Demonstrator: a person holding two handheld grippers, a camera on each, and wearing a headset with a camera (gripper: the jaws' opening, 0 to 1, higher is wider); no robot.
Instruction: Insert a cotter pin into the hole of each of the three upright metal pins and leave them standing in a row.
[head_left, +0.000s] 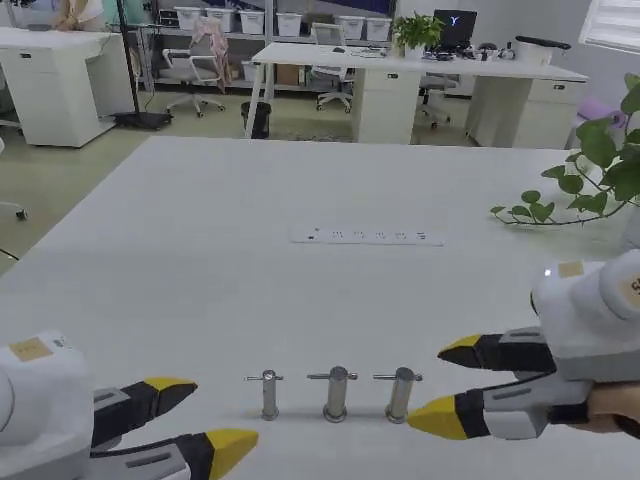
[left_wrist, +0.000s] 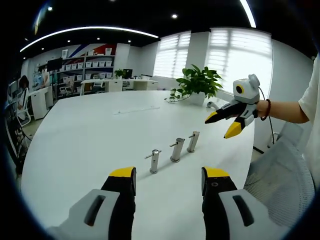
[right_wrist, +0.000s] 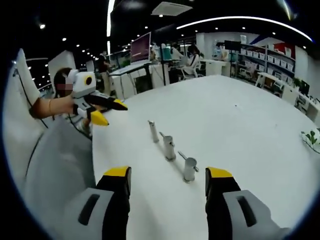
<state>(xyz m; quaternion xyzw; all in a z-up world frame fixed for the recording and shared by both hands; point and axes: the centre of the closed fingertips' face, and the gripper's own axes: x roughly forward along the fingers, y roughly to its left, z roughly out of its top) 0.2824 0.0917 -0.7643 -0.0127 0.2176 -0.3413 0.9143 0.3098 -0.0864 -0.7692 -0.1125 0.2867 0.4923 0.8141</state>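
Note:
Three upright metal pins stand in a row near the white table's front edge: left pin (head_left: 269, 393), middle pin (head_left: 336, 392), right pin (head_left: 400, 393). Each has a thin cotter pin through its top. The same row appears as left pin (left_wrist: 154, 160), middle pin (left_wrist: 176, 149), right pin (left_wrist: 192, 141), and in the right gripper view as nearest pin (right_wrist: 189, 168), middle pin (right_wrist: 169, 147), far pin (right_wrist: 153, 131). My left gripper (head_left: 205, 418) is open and empty, left of the row. My right gripper (head_left: 447, 382) is open and empty, just right of it.
A white power strip (head_left: 367, 237) lies further back on the table (head_left: 200, 260). A potted plant (head_left: 600, 170) trails leaves at the right edge. Desks, chairs and shelves stand beyond the table. A person's hand (left_wrist: 280, 110) holds the right gripper.

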